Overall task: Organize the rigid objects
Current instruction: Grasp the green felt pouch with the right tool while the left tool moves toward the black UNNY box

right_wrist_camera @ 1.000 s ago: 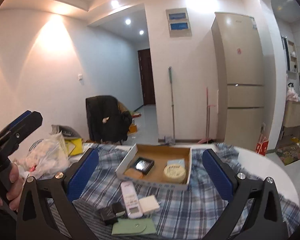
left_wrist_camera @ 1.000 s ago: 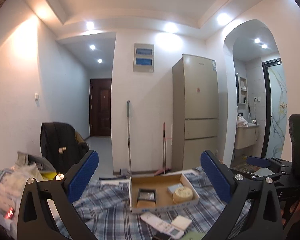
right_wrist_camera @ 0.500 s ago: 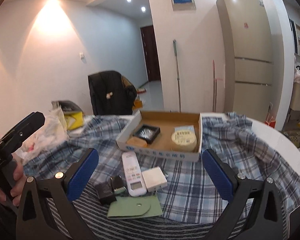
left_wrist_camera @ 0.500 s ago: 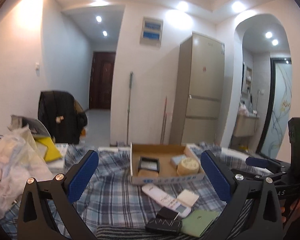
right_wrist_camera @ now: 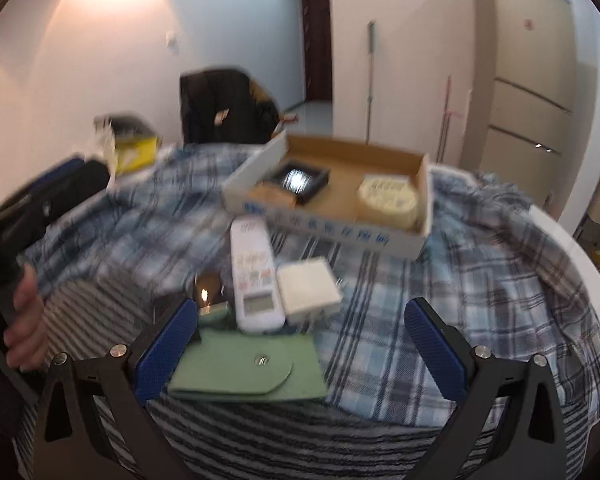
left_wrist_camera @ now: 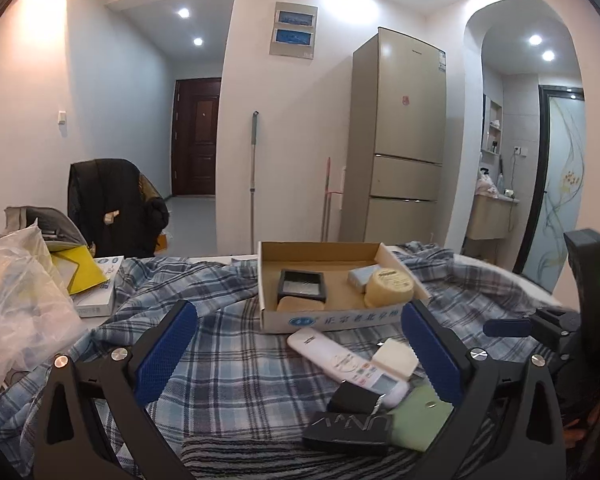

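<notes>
Right gripper (right_wrist_camera: 300,344): black frame, two blue ribbed pads spread wide, nothing held; hovers above one flat green pouch (right_wrist_camera: 248,372) with a snap. Just beyond it: one white remote control (right_wrist_camera: 254,272), one white square adapter (right_wrist_camera: 308,288). Left gripper (left_wrist_camera: 298,352): same build, wide open, empty; one black box (left_wrist_camera: 348,432) low between its pads. One shallow cardboard tray (left_wrist_camera: 332,316) on the plaid cloth (left_wrist_camera: 228,360) holds one round yellow tin (left_wrist_camera: 389,286) and one black-framed case (left_wrist_camera: 302,282).
</notes>
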`<action>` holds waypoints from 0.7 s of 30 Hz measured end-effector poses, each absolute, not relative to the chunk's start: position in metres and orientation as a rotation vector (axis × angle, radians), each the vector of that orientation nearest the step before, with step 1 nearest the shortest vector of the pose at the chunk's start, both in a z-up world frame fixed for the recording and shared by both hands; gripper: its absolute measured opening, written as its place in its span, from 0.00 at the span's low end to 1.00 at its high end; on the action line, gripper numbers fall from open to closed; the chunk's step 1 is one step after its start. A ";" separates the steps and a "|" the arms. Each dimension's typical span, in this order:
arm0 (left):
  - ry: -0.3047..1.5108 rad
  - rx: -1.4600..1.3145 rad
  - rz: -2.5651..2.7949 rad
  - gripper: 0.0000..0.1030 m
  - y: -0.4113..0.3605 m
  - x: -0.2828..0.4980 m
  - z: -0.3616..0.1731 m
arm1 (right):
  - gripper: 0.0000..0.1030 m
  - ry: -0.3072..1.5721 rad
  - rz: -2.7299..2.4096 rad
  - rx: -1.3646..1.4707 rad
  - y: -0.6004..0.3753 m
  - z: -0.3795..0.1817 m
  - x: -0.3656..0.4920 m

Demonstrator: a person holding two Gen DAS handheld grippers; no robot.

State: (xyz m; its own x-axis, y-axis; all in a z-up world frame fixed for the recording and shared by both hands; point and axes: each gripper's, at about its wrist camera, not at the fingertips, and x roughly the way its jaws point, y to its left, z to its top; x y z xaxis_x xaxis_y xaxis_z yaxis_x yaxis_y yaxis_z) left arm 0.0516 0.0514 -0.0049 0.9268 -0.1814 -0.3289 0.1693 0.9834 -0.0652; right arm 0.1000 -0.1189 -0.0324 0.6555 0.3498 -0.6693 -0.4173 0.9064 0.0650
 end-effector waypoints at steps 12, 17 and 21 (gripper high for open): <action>0.407 -0.085 -0.185 1.00 0.061 0.064 -0.020 | 1.00 0.901 0.535 -0.159 -0.098 -0.062 0.101; 0.429 -0.102 -0.180 1.00 0.064 0.068 -0.023 | 1.00 0.983 0.568 -0.117 -0.100 -0.073 0.109; 0.431 -0.099 -0.179 1.00 0.063 0.069 -0.023 | 0.93 0.971 0.562 -0.100 -0.102 -0.071 0.108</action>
